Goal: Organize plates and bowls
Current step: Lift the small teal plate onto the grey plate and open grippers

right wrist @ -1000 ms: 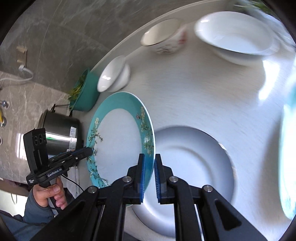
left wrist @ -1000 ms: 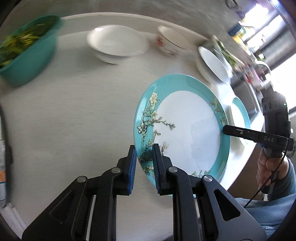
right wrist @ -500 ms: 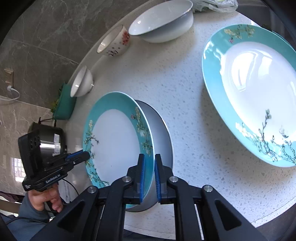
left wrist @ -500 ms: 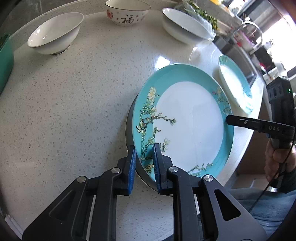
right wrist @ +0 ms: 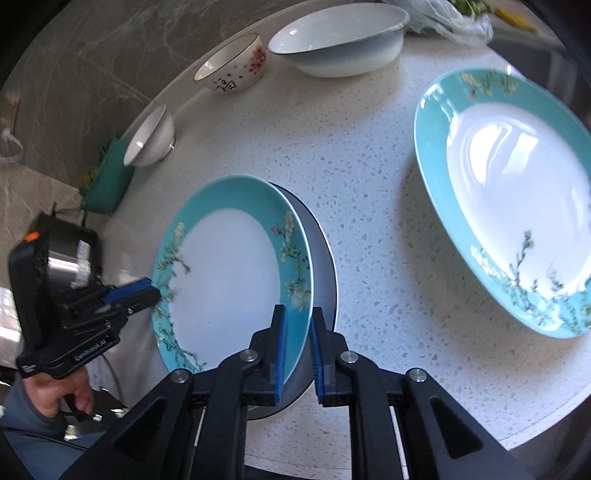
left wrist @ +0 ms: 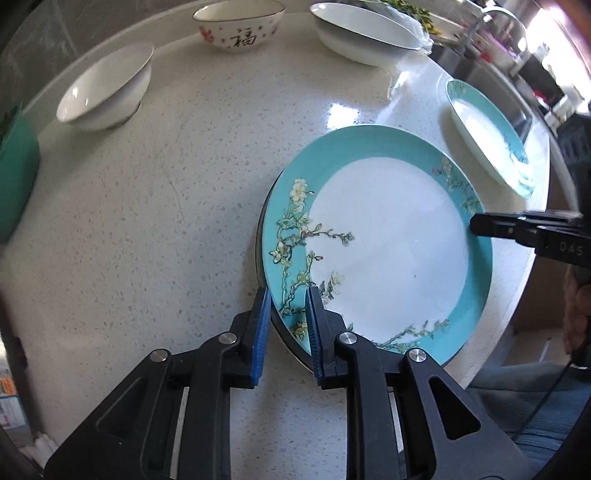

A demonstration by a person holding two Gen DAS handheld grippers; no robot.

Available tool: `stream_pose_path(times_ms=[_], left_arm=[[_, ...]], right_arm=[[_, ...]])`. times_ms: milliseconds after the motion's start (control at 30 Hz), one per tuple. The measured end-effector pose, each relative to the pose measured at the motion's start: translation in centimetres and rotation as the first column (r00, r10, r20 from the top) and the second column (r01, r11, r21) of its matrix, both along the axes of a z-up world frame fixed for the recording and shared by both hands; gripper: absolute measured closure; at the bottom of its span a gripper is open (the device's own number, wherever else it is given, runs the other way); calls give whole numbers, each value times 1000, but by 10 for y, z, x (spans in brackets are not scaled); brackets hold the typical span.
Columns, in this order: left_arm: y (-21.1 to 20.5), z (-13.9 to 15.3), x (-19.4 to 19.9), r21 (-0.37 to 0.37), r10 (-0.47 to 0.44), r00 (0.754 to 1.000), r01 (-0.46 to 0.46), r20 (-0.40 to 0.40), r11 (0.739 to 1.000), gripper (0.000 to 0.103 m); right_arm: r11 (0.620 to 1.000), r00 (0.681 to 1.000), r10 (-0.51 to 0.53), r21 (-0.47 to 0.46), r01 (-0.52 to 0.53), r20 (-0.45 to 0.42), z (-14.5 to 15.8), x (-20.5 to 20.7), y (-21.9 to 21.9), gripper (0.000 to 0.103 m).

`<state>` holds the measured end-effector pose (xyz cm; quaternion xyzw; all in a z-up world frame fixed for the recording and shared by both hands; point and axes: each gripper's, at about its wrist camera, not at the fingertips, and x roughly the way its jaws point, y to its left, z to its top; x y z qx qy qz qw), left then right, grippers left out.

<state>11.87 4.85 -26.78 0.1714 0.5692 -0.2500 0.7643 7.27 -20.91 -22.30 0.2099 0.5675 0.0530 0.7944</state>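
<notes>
A teal plate (left wrist: 388,251) (right wrist: 229,280) with a flowered rim lies tilted on a grey plate (left wrist: 260,240) (right wrist: 321,266) on the speckled white counter (left wrist: 166,221). My left gripper (left wrist: 288,321) (right wrist: 147,291) is shut on the teal plate's rim on one side. On the opposite side, my right gripper (right wrist: 297,328) (left wrist: 476,223) straddles the rim; its jaws are opening and a thin gap shows beside the rim. A second teal plate (right wrist: 517,192) (left wrist: 484,133) lies flat to the right.
Along the back stand a small white bowl (left wrist: 107,92), a patterned bowl (left wrist: 240,26) and a wide white bowl (left wrist: 362,33). A teal basin (right wrist: 107,184) and a metal pot (right wrist: 70,258) sit at the left. The counter's edge (right wrist: 480,439) runs close under the stacked plates.
Both grippers carried the teal plate down and over until it came to rest on the grey plate. The right gripper's jaws have spread slightly; the left grip looks unchanged.
</notes>
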Motion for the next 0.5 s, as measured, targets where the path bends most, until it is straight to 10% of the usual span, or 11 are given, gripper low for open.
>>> stream_pose_path(times_ms=[500], left_arm=[[5, -3, -1, -15, -39, 999, 40, 28, 999, 84]], right_arm=[[951, 998, 67, -304, -65, -5, 7, -2, 34, 78]])
